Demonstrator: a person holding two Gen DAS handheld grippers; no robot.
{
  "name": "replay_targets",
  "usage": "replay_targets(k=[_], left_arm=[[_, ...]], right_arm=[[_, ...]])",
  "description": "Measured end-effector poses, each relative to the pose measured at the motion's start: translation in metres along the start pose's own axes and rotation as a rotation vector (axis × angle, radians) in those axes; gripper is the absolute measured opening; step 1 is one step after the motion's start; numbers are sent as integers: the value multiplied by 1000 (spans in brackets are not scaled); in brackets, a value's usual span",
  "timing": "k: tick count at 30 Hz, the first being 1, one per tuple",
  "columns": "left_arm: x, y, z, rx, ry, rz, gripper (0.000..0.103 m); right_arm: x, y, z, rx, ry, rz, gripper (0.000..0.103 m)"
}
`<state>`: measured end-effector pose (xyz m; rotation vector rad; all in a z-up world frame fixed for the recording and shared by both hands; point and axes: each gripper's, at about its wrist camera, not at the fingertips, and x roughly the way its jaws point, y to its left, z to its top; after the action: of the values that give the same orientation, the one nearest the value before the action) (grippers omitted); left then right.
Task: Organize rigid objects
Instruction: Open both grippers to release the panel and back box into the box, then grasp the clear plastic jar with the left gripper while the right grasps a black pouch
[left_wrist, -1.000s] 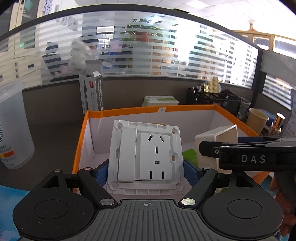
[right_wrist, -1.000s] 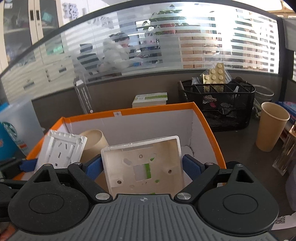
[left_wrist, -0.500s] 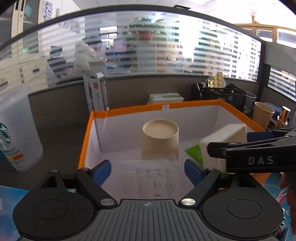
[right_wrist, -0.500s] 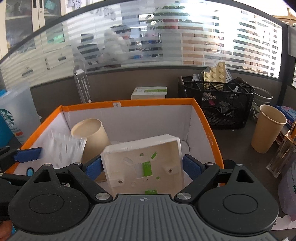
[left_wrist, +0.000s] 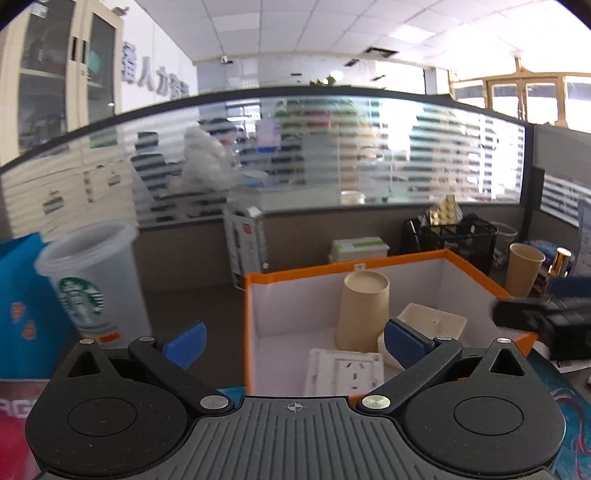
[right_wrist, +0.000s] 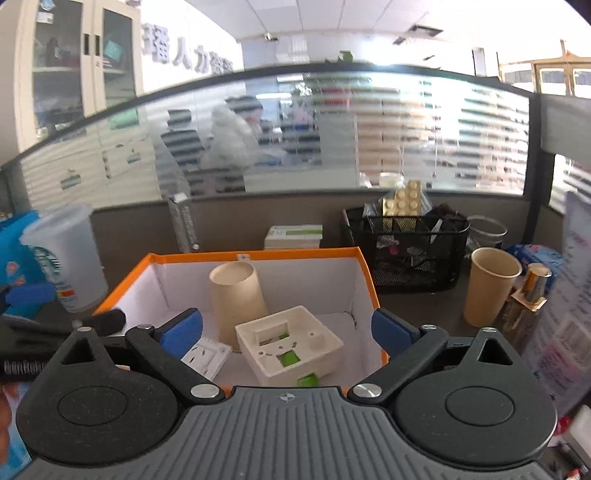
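Starbucks cup (left_wrist: 94, 280) stands off the box's left side, not in play. Left gripper (left_wrist: 293, 341): jaws wide apart, nothing between them, hovering above the box's (left_wrist: 369, 267) near-left corner. Socket plate (left_wrist: 345, 373) lies flat on the box floor by the near wall. Upside-down cup (left_wrist: 364, 310) stands mid-box, toward the back wall. Junction box (right_wrist: 290, 341) sits open side up, right of the plate and in front of the cup; looks like it touches the cup, can't confirm. Right gripper (right_wrist: 286, 328): jaws spread, empty, over the near-right edge.

Looks like both parts are already placed, so the step is pulling clear. Lift straight up and back so fingers don't clip the orange rim or nudge the cup. Paper cup (right_wrist: 489, 284) outside the right wall is a likely next pick.
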<state>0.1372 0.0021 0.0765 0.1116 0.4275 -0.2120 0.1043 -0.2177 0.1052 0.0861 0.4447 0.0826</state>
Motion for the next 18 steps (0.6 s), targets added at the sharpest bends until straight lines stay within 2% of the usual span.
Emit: replay_targets(k=[3,6,12,14,17,18], left_arm=[[-14,10,-12,-17,5,-7,103],[-20,17,-32,-35,41,-32,103],[-21,11,-63,-37,91,-92,103],[-17,3,-69,-17,108,-100,103],[-12,-6,-76,5,125,-105,103],[-10,-9,-77,8,130,-110,103]], right_arm=[[-24,5,-25,-23,5,45,103],[-37,14,-62,-62,59,84,103],[-37,38,-116,-119,148,97,103],[-33,47,-123,-141,157,90,103],[-29,57,-134,-210,153,29,102],[-25,59,-137,-231,167,25,93]])
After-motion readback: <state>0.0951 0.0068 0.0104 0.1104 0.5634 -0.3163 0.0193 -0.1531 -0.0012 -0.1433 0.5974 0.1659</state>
